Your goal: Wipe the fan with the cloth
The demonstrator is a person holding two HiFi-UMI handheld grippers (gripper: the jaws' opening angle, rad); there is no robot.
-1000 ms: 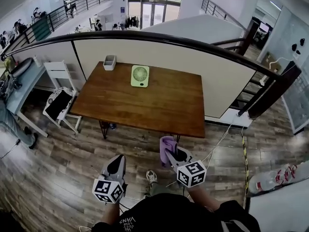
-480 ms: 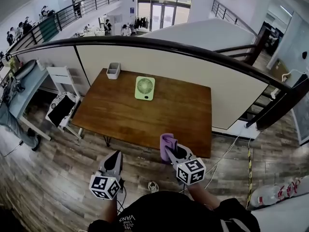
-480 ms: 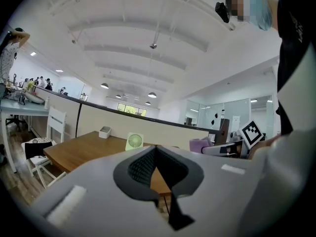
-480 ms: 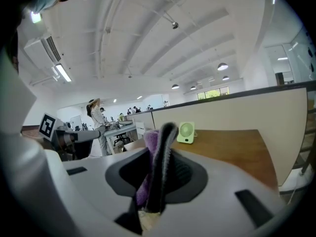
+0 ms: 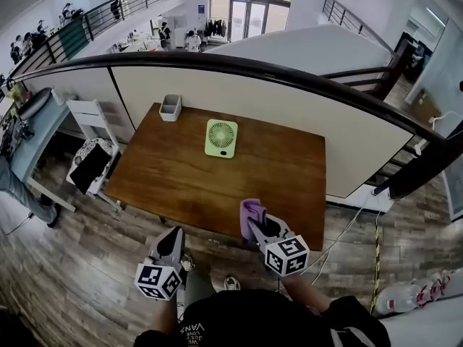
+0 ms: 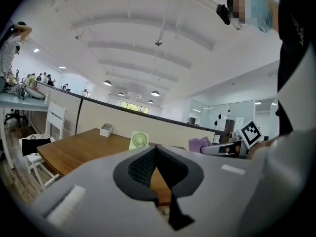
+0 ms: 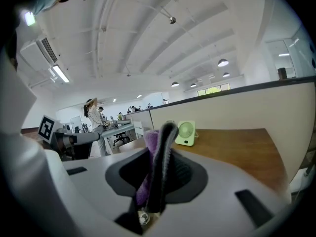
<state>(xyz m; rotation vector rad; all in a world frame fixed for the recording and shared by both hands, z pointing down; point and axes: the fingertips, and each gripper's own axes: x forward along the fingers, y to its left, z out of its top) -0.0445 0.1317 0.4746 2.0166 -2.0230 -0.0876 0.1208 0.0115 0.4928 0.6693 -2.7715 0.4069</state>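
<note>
You stood at the near edge of the table with the cloth gripped and the fan out of reach.

Your right gripper (image 5: 255,221) was clamped on the purple cloth (image 5: 249,210), which stuck up between its jaws. Your left gripper (image 5: 173,237) had its jaws pressed together with nothing between them. The green fan (image 5: 221,138) stood upright toward the far side of the wooden table (image 5: 181,183), well apart from both grippers, with a small grey container (image 5: 170,107) near the far left corner.
</note>
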